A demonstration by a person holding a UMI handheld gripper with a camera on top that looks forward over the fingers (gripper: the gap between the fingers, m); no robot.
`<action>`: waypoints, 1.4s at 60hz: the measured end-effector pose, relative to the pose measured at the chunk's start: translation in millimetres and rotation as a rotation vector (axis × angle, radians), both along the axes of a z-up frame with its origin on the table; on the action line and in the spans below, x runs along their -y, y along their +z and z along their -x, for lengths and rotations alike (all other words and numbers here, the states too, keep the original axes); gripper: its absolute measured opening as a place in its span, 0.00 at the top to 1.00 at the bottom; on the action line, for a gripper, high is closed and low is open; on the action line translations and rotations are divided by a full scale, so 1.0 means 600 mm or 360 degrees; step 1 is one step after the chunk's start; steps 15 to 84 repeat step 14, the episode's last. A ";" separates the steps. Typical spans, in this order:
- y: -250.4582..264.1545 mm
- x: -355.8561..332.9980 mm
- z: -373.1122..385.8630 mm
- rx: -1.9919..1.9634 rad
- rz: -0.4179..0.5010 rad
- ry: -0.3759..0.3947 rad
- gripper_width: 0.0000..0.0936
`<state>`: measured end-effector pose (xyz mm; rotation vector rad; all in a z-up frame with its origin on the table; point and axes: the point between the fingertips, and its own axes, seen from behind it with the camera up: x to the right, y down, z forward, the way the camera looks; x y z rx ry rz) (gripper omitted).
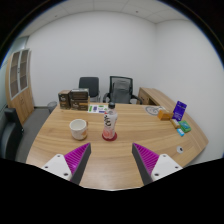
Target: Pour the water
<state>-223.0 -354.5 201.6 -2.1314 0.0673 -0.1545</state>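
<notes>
2 purple-padded fingers (78, 158) of my hand-held gripper (112, 160) show at the near edge of the bench (120, 165), spread wide apart with bare wood between them. Nothing is held; the jaws stand open and well short of any object.

Ahead of the fingers, near the middle of the bench, stands 1 white cup (78, 128), upright, mouth up. Just beside it, toward my right, stands 1 small clear bottle (110, 126) with a pale top and a reddish band or contents low down; I cannot tell how full it is. Cup and bottle are near each other but apart, not touching. Both sit beyond the fingertips, the cup roughly in line with the left finger, the bottle roughly midway between the 2.

Farther back on the bench: a dark box (72, 98) at the far left side, some papers (97, 108) beside it. On the right wing of the curved bench, a purple upright card or box (180, 110), a green-blue item (184, 128) nearer to me, and a pale round thing (153, 112) farther in; details too small to make out.

Behind the bench, 2 office chairs (120, 90) face it, dark backs, against a white wall. A wooden cabinet (18, 85) stands along the left wall.
</notes>
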 end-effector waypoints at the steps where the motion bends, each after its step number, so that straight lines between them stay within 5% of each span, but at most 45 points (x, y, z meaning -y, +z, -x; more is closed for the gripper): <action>1: 0.002 0.005 0.000 -0.0005 -0.0002 -0.0002 0.09; 84: 0.015 0.038 -0.002 0.0039 -0.0011 0.0018 0.09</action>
